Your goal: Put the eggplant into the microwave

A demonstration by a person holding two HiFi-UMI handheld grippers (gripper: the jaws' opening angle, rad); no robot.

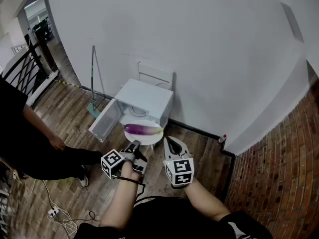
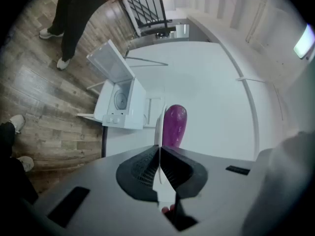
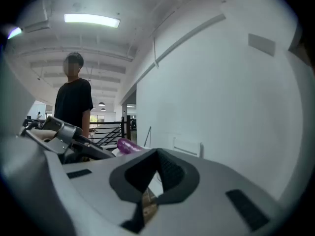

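Note:
A purple eggplant [image 1: 142, 129] lies on a small round white table [image 1: 148, 139] in front of a white microwave [image 1: 148, 98] that sits on the floor by the wall. The microwave door [image 1: 105, 121] hangs open to the left. My left gripper [image 1: 134, 147] is shut and empty, just short of the table's near edge, with the eggplant [image 2: 173, 126] right ahead of its tips [image 2: 159, 147]. My right gripper [image 1: 172, 144] floats beside it to the right, also shut with nothing in it [image 3: 157, 152]. The eggplant [image 3: 126, 145] shows to its left.
A person in black [image 1: 30, 138] stands at the left. A long-handled dustpan [image 1: 93, 88] leans on the wall beside the microwave. A cable and power strip [image 1: 54, 213] lie on the wooden floor. A brick wall [image 1: 279, 168] closes off the right.

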